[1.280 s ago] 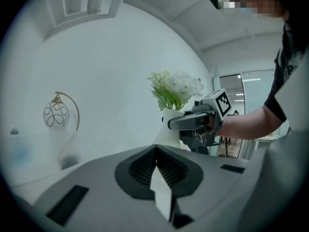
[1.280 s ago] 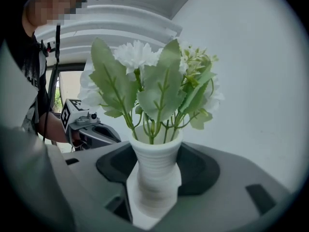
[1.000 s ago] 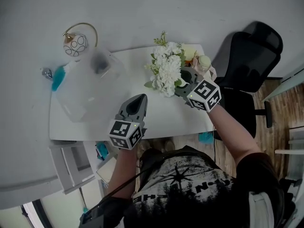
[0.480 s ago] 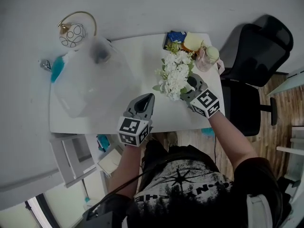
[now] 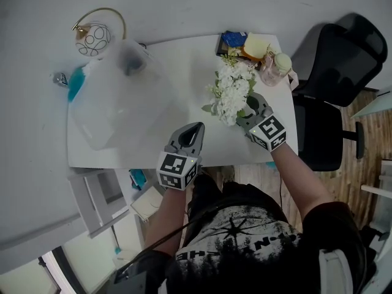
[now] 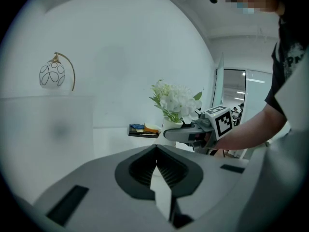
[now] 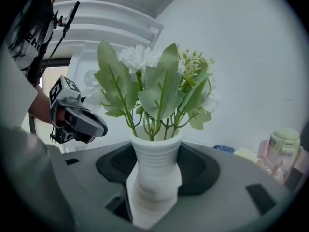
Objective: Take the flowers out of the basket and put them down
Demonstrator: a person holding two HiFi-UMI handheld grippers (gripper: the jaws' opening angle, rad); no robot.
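1. Bench (image 5: pixel 184 72): lamp (image 5: pixel 95 38) beyond its far left corner; chair (image 5: pixel 334 72) off its right side.
2. Tray (image 5: pixel 233 40): on the far right corner, with a bottle (image 5: pixel 278 66) just right of it at the bench's right edge.
3. Flowers (image 5: pixel 233 90): in a vase (image 7: pixel 155 163), over the bench's right half, nearer than the tray.
4. Right gripper (image 5: pixel 248 103): at the near right, jaws on either side of the vase, touching it.
5. Left gripper (image 5: pixel 197 127): over the near edge at mid-bench, left of the flowers and apart from them.
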